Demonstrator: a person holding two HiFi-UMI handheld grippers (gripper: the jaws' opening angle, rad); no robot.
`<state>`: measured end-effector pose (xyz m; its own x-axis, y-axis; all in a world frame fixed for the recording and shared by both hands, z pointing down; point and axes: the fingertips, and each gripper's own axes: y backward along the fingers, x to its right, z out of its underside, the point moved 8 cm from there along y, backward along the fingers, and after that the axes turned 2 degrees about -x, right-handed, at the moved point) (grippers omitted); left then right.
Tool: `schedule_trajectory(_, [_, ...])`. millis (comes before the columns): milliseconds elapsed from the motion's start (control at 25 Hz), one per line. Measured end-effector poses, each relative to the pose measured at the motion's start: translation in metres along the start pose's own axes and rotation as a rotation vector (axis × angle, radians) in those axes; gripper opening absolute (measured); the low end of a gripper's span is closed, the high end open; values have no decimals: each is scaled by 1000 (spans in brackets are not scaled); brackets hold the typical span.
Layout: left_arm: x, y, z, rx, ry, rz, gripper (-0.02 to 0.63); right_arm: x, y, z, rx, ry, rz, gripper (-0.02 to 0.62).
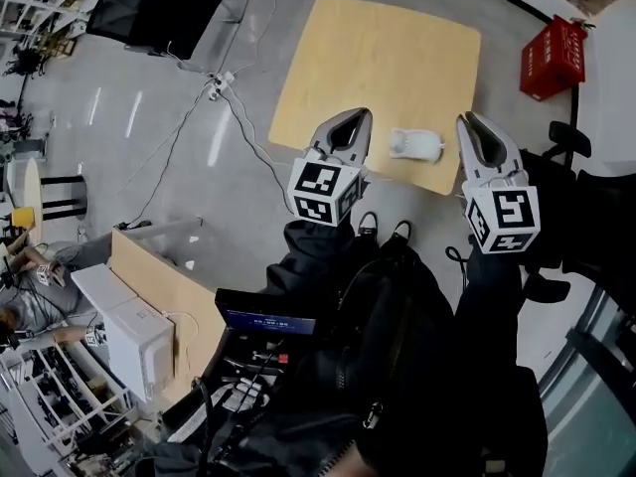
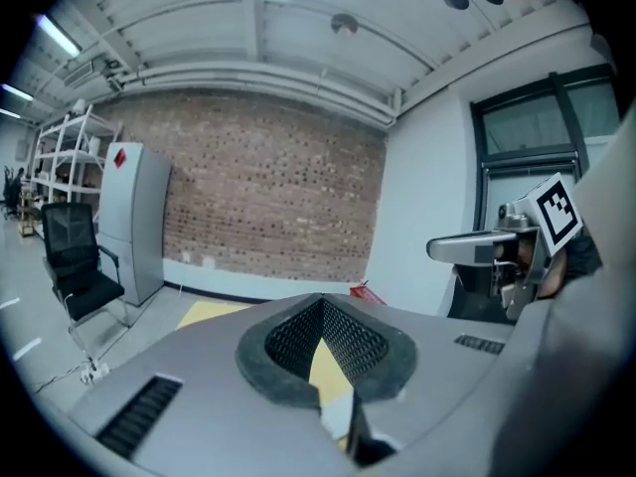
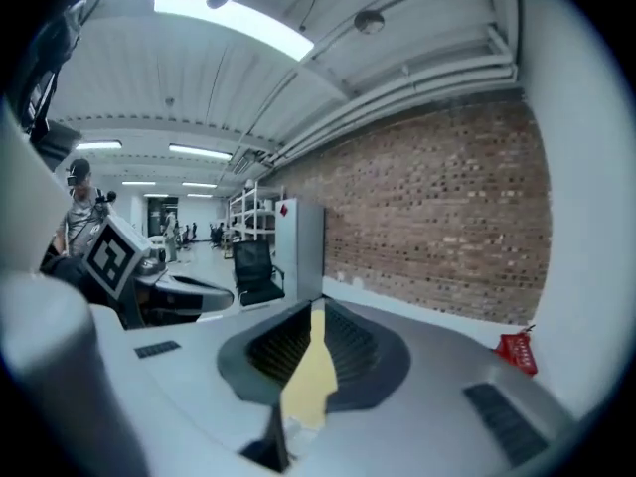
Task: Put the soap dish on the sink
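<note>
Two tools are raised side by side, the left gripper [image 1: 356,119] and the right gripper [image 1: 469,123], both clenched and empty. Beyond and between them, a small white soap dish [image 1: 415,144] sits near the near edge of the table [image 1: 378,58]. It probably handles light, rigid and slick, so pinch its rim.

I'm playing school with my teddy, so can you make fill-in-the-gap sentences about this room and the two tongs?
1. The white object lies on the wooden ____.
2. The box on the floor beside that table is coloured ____.
3. The left tongs and the right tongs are both shut and grip ____.
4. The wall ahead of the tongs is built of ____.

Missing words: table; red; nothing; brick
</note>
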<state>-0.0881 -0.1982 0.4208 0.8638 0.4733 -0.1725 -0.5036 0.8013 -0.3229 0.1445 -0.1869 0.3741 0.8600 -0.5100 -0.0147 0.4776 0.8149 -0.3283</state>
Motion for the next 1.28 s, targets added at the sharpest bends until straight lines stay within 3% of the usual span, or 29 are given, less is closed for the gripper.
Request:
schedule_trajectory(240, [32,15,-59,136,-82,46,3,-5,64,-54,180,-14,118,9])
schedule_trajectory(360, [45,19,-87,195,-105,68,3,-3,77,-72,226,21,159,8])
schedule_trajectory(600, [58,33,-123,309,-176,69,3,2,91,-88,302,-14,193,8])
schedule_trajectory(1280, [54,37,-133,333,-199,50,3,4,86,-98,327,-3,166,6])
